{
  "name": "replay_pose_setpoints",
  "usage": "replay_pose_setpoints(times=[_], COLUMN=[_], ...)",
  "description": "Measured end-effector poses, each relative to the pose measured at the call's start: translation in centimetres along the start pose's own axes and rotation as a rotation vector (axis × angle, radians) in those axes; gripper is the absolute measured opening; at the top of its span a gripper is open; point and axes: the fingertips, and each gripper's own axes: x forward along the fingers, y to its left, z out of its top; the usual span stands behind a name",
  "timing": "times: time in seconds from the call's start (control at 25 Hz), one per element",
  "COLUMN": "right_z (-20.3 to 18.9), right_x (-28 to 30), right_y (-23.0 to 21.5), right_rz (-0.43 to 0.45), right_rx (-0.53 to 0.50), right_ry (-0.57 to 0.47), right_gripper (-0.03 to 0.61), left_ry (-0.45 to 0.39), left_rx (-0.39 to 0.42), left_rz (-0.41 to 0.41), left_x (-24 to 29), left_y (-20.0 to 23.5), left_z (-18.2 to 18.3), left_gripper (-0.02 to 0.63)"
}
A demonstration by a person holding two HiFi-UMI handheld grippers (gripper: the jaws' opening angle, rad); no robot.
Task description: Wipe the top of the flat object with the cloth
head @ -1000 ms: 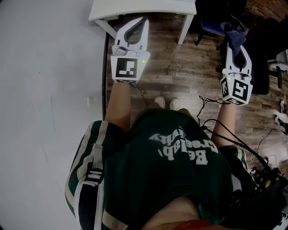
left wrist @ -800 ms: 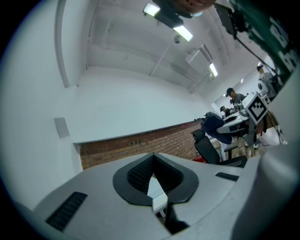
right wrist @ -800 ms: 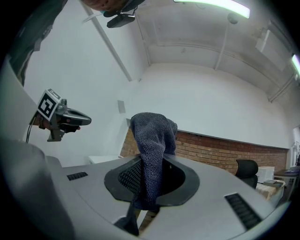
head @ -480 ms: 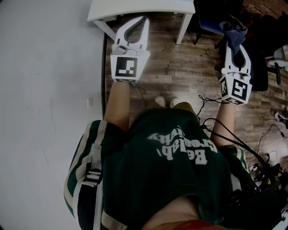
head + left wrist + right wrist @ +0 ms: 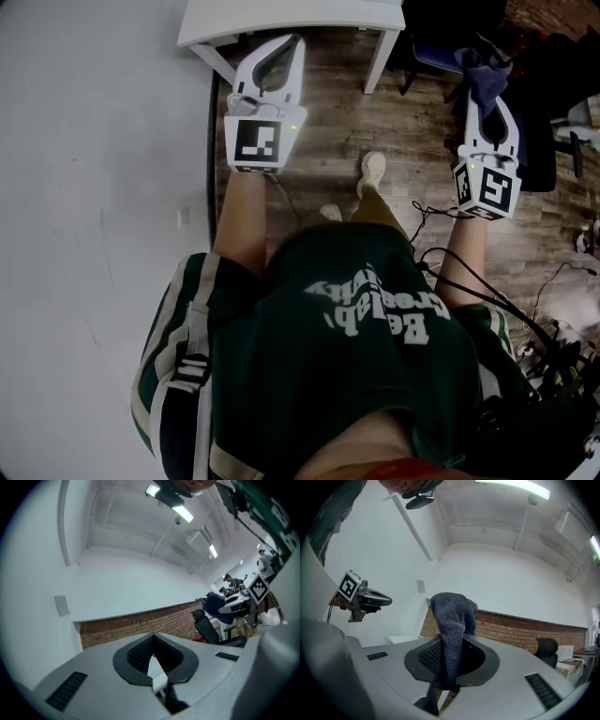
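Head view, looking steeply down: a person in a green shirt stands on a wood floor (image 5: pixel 375 122), a gripper in each hand. The left gripper (image 5: pixel 292 45) has its jaws together on nothing, tips just short of the near edge of a white table (image 5: pixel 281 17) at the far side. The right gripper (image 5: pixel 489 101) is clamped on a dark blue cloth (image 5: pixel 484 73), which bunches above its tips, well apart from the table. A white wall (image 5: pixel 94 187) closes the left side. On the right, a dark office chair (image 5: pixel 539 141) and loose cables (image 5: pixel 525 319) crowd the floor. Bare boards lie open between the grippers, with one shoe (image 5: pixel 373 172) stepped forward there.

Left gripper view adds what the head view does not: a band of brick (image 5: pixel 140 620) low on the far wall and ceiling lights (image 5: pixel 183 513). Right gripper view shows the cloth hanging through the jaws' dark pads, with the left gripper off to its left.
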Motion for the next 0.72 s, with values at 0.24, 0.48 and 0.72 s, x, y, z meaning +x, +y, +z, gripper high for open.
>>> replay_pose_setpoints(times=[0.24, 0.48, 0.72], right_z=[-1.9, -3.5, -5.0], right_x=[4.8, 12.7, 20.9], right_y=[-1.5, -5.2, -8.8], right_rz=[0.022, 0.052, 0.094], right_rx=[0.008, 0.018, 0.033], right_ry=[-0.001, -0.022, -0.037], right_gripper=[0.057, 0.057, 0.057], left_ry=[0.017, 0.018, 0.036], left_rx=[0.006, 0.017, 0.032], left_rz=[0.010, 0.026, 0.057], left_x=[4.5, 12.2, 19.9], left_y=[0.8, 1.7, 3.1], left_z=[-1.7, -3.0, -4.3], left_gripper=[-0.006, -0.006, -0.006])
